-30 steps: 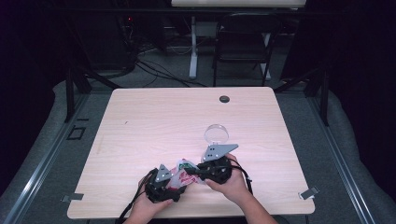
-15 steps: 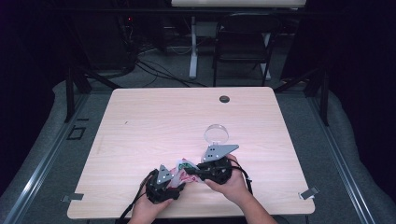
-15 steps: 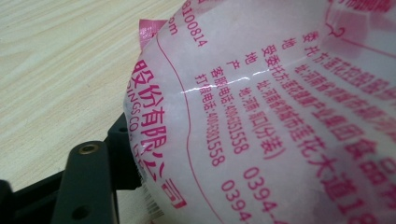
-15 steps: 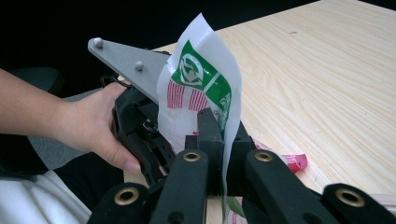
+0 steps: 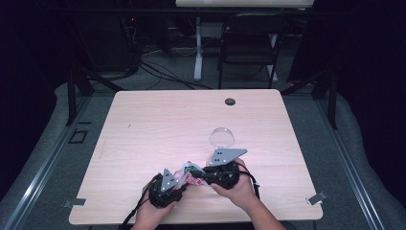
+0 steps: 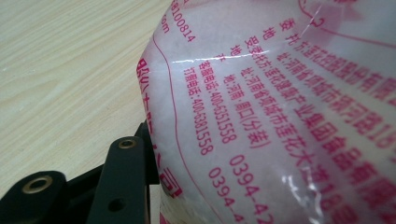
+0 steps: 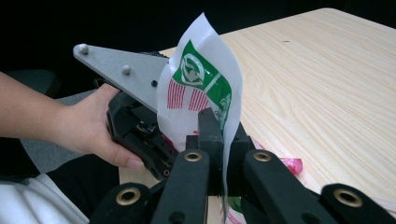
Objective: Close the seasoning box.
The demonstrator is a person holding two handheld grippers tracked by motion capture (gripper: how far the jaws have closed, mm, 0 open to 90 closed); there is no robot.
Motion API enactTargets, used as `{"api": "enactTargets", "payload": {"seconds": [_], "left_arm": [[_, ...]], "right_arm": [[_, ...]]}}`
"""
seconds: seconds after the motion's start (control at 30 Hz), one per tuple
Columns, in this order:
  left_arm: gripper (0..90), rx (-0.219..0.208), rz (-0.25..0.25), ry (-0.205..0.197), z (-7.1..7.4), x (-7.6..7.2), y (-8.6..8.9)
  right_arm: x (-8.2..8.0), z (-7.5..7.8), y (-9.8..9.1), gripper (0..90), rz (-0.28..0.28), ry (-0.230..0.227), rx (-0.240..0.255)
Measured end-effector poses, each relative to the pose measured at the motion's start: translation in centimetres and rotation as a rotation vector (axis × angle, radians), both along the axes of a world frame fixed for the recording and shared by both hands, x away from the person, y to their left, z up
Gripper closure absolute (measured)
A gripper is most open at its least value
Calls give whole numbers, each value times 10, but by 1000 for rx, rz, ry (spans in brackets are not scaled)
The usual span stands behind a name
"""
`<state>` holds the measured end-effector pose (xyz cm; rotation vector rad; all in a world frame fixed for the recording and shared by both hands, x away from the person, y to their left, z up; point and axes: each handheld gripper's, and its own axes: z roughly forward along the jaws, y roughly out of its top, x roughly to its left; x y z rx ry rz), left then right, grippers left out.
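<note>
Both my hand-held grippers are at the near edge of the tabletop (image 5: pixel 143 124), right of its middle, with a plastic bag (image 5: pixel 187 173) held between them. The bag is white and translucent with pink print and a green emblem.

Right hand-held gripper (image 7: pixel 223 154): jaws closed onto a thin upper flap of the bag (image 7: pixel 201 84); the flap stands upright between the two black jaws and rises above them. In the high view this hand-held gripper (image 5: pixel 201 175) points left toward the bag, with my right hand (image 5: pixel 239 188) around its body.

Left hand-held gripper (image 5: pixel 178 181): my left hand (image 5: pixel 149 214) holds it just beside the near edge, pointing right toward the bag. In the left gripper view the bag (image 6: pixel 280 112) lies against the one black jaw in sight, lower left, and covers the rest; I cannot tell how far these jaws are parted or whether they grip the bag. In the right gripper view the left hand-held gripper (image 7: pixel 140 126) sits behind the flap.

A clear round lid-like disc (image 5: pixel 221 137) lies on the tabletop just beyond the right hand-held gripper. A small dark round fitting (image 5: pixel 231 101) is at the far edge.

Change against the earlier high views: none discernible; both hand-held grippers, the bag and the disc stand in the same places
</note>
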<state>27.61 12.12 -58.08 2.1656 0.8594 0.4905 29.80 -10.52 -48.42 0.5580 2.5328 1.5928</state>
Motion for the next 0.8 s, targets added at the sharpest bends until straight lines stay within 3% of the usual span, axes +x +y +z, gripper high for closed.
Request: {"api": "enactTargets", "payload": {"seconds": [0.37, 0.8], "left_arm": [[565, 37, 17, -50, 10, 0, 3], [572, 50, -8, -94, 23, 1, -1]], "right_arm": [[-3, 4, 0, 897, -9, -19, 24], [-2, 12, -7, 899, -38, 13, 68]]}}
